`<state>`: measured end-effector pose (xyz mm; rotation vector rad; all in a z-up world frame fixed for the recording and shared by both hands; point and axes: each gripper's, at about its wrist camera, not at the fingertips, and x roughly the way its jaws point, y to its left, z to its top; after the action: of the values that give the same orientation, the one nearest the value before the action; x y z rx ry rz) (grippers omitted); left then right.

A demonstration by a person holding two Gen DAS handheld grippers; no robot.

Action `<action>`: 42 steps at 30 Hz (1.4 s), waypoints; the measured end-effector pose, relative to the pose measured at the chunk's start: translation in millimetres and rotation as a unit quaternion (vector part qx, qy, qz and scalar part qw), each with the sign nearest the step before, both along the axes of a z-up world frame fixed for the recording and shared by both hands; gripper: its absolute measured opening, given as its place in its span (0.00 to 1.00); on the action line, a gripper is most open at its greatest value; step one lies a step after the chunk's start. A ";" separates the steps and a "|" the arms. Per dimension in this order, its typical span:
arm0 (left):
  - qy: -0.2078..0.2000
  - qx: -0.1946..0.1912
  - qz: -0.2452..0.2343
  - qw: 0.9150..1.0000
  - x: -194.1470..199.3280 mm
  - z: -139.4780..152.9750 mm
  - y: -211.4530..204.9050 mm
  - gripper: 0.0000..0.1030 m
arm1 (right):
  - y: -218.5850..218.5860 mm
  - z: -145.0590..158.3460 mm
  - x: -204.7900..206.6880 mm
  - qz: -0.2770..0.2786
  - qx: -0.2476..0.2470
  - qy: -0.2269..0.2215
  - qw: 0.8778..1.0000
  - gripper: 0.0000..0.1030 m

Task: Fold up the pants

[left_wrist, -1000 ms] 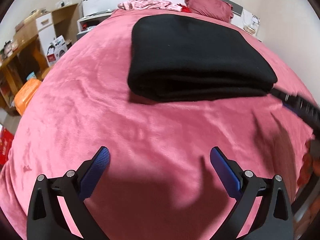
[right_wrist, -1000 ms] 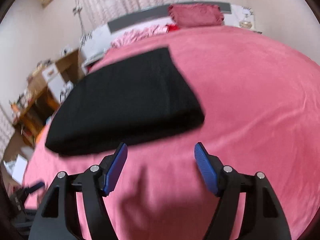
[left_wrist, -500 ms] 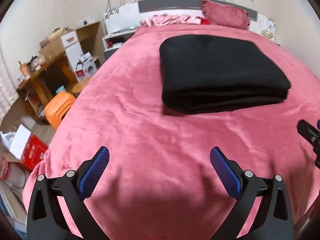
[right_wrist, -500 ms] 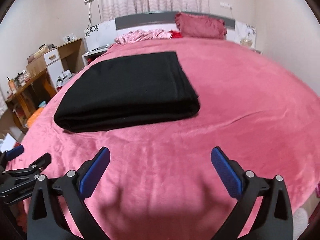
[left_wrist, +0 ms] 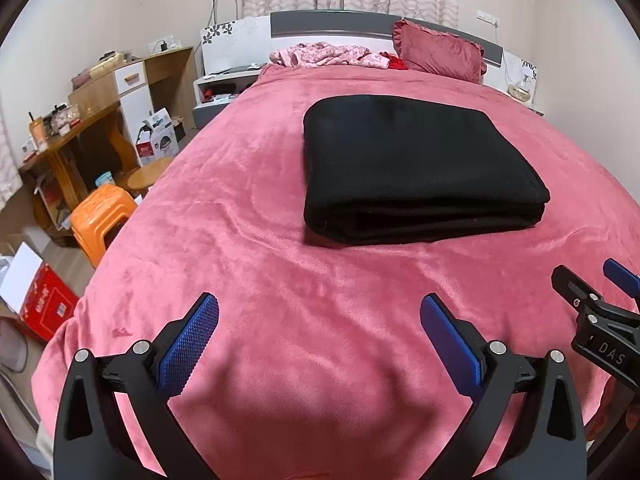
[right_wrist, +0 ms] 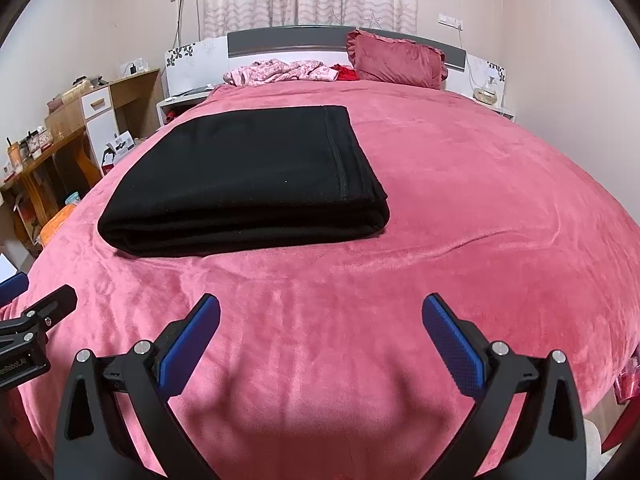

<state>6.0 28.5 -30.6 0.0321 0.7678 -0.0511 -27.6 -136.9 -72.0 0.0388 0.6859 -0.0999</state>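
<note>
The black pants (left_wrist: 412, 168) lie folded into a thick flat rectangle on the pink bed cover (left_wrist: 256, 264); they also show in the right wrist view (right_wrist: 248, 178). My left gripper (left_wrist: 318, 340) is open and empty, held above the cover well short of the pants' near edge. My right gripper (right_wrist: 320, 340) is open and empty, also back from the pants, off their near right corner. The right gripper's tip (left_wrist: 592, 312) shows at the right edge of the left wrist view; the left gripper's tip (right_wrist: 32, 316) shows at the left edge of the right wrist view.
A red pillow (left_wrist: 440, 54) and crumpled pink clothes (left_wrist: 320, 54) lie at the headboard. Left of the bed stand an orange stool (left_wrist: 100, 220), a round wooden stool (left_wrist: 150, 172), a wooden desk (left_wrist: 60, 136) and boxes (left_wrist: 38, 300). A lamp (right_wrist: 486, 92) sits at the right.
Both grippers have pulled back and risen away from the pants. The right gripper's jaws have opened wider. The folded pants have not moved.
</note>
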 end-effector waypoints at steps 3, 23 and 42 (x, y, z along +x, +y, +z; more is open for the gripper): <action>-0.004 0.000 0.006 1.000 -0.1 1.3 0.5 0.97 | -1.4 0.3 0.3 -0.001 0.001 -0.002 1.000 0.98; -0.005 -0.001 0.021 1.000 -3.2 1.6 4.5 0.97 | -6.1 -2.4 2.3 -0.004 0.012 0.002 1.000 0.98; 0.000 0.000 0.020 1.000 -2.1 -0.8 5.7 0.97 | -6.9 -4.3 3.4 -0.005 0.016 0.006 1.000 0.98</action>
<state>3.9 34.2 -31.5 0.0157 0.7677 -0.0124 -24.2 -143.8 -76.3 0.0724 0.6999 -0.0991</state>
